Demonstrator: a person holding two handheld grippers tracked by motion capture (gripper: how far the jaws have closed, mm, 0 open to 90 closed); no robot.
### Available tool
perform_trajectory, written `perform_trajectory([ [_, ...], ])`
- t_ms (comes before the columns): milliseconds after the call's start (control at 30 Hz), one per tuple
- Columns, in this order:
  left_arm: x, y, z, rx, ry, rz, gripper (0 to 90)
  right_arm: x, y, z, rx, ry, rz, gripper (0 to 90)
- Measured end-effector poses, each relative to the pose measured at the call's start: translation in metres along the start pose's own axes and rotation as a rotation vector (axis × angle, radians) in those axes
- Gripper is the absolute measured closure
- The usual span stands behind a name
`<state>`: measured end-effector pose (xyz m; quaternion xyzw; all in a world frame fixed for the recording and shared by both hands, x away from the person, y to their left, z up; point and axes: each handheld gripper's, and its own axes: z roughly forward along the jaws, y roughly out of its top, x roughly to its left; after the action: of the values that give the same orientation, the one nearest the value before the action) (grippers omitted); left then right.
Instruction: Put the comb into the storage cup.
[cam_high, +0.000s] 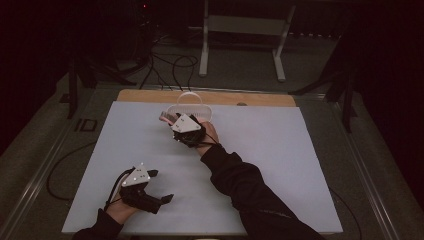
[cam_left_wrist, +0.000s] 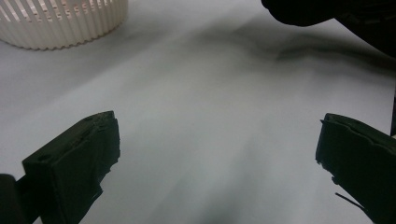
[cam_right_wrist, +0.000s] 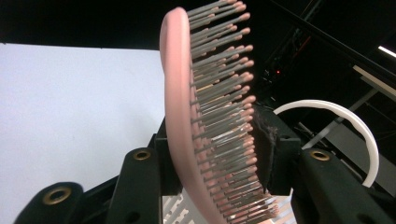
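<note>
A dark room is seen around the table (cam_high: 310, 165), whose pale sheet covers all but a strip of bare wood along the far edge; cables lie on the floor beyond, and the legs of a white metal frame (cam_high: 240, 30) stand farther back. No brand, label or legible writing can be made out on anything in the scene (a small red light glows in the darkness at the back, but nothing can be read beside it). Near the far middle of the sheet a white slatted basket (cam_high: 195, 107) with an arched handle is set. The right gripper (cam_high: 172, 120) is held at the basket's near left side, and a pink hairbrush (cam_right_wrist: 187, 121) is gripped between its jaws: in the right gripper view the brush is seen on edge, its smooth back against one jaw and its grey, pink-tipped bristles pressed by the other, with the basket's slats low beneath it and the handle arched off to the right. No earlier stage is described. The left gripper (cam_high: 162, 186) is rested low over the near left of the sheet, well apart from the basket, its jaws spread wide with nothing but bare sheet between them.
</note>
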<state>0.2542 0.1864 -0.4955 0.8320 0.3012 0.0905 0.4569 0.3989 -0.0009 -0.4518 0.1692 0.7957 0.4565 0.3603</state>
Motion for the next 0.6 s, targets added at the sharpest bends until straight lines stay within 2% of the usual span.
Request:
perform_trajectory([
  [167,0.0001,0.0000,-0.0001,-0.003,-0.001,0.000,0.2,-0.0020,0.0006,0.0000,-0.001,0.015,0.011,57.0],
  [233,0.0001,-0.0001,0.0000,-0.001,0.000,0.000,0.2,-0.0032,0.0016,0.0001,-0.005,0.033,0.022,53.0],
  [367,0.0002,0.0000,0.0000,-0.001,0.000,0.000,0.2,-0.0046,0.0017,0.0001,-0.001,0.041,0.033,48.4],
  [600,0.0004,-0.0004,0.0005,0.001,0.001,-0.003,0.2,-0.0099,0.0044,-0.0040,-0.019,0.057,0.076,33.2],
])
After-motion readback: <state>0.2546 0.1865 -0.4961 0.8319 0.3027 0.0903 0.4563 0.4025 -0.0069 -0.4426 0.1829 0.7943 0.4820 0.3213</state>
